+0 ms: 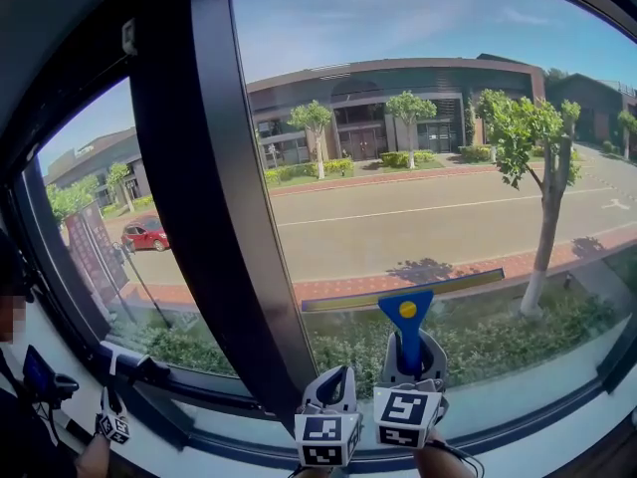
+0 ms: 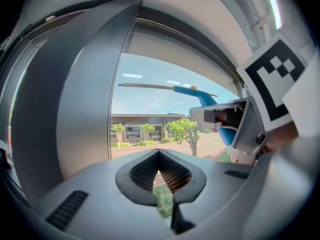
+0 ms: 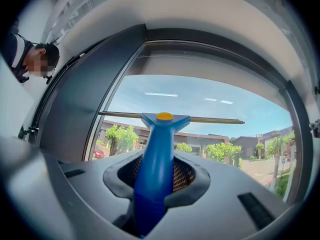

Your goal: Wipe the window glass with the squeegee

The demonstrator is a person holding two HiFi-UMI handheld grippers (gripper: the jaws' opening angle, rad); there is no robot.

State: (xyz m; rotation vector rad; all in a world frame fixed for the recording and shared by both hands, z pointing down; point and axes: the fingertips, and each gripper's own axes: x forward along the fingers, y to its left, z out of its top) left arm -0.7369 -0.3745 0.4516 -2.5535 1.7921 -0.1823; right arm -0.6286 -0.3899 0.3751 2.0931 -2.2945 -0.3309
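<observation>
A blue-handled squeegee (image 1: 408, 327) stands upright against the large window pane (image 1: 448, 167), its long blade (image 1: 398, 293) lying level across the lower glass. My right gripper (image 1: 410, 364) is shut on the handle (image 3: 156, 169) from below. In the right gripper view the blade (image 3: 210, 119) runs across the pane above the jaws. My left gripper (image 1: 333, 391) hangs just left of the right one, near the foot of the mullion. Its jaws are closed with nothing between them (image 2: 162, 184). The left gripper view shows the squeegee (image 2: 192, 91) and the right gripper (image 2: 235, 129) to its right.
A wide dark mullion (image 1: 214, 197) separates this pane from a second pane (image 1: 100, 217) on the left. The pale sill (image 1: 518, 406) runs under the glass. A person (image 1: 20, 406) stands at the far left holding a marker-cube device (image 1: 112, 426).
</observation>
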